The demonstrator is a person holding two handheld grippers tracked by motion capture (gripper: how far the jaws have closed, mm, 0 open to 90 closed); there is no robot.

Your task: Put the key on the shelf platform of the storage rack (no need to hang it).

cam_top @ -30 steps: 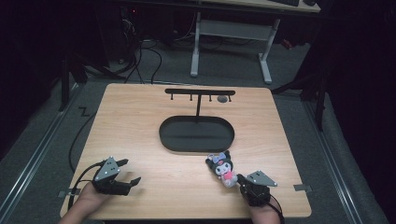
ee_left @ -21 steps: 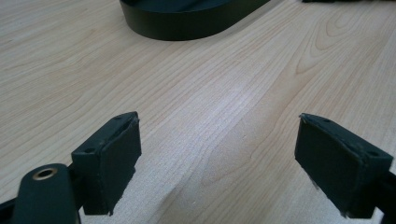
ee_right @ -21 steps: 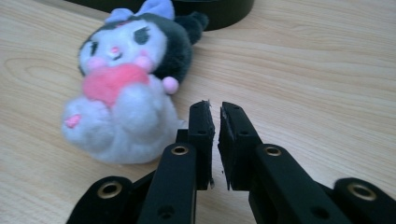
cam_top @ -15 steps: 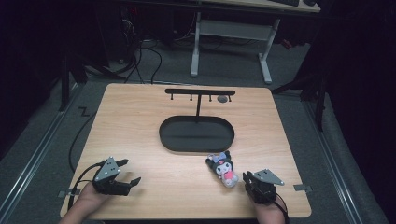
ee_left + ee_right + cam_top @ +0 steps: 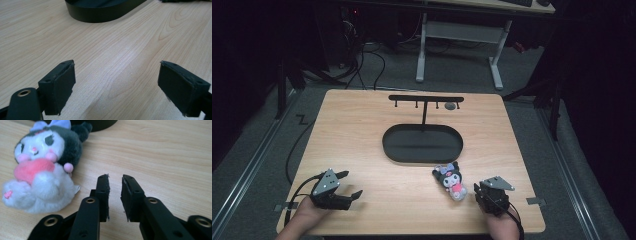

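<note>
Jaws of the right gripper (image 5: 115, 195) stand only a narrow gap apart with nothing between them, and they have just been opening; the plush doll (image 5: 42, 170) lies on its back just beside them, untouched, on the near side of the black oval tray (image 5: 422, 144); to take it well, I judge they must part far wider, then close across its soft white body; left gripper (image 5: 117, 82) jaws gape wide and empty over the worktop (image 5: 362, 125), well apart from the doll.

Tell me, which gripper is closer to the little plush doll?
The right gripper is nearer, just beside the plush doll, not touching it. The left gripper rests far across the table.
</note>
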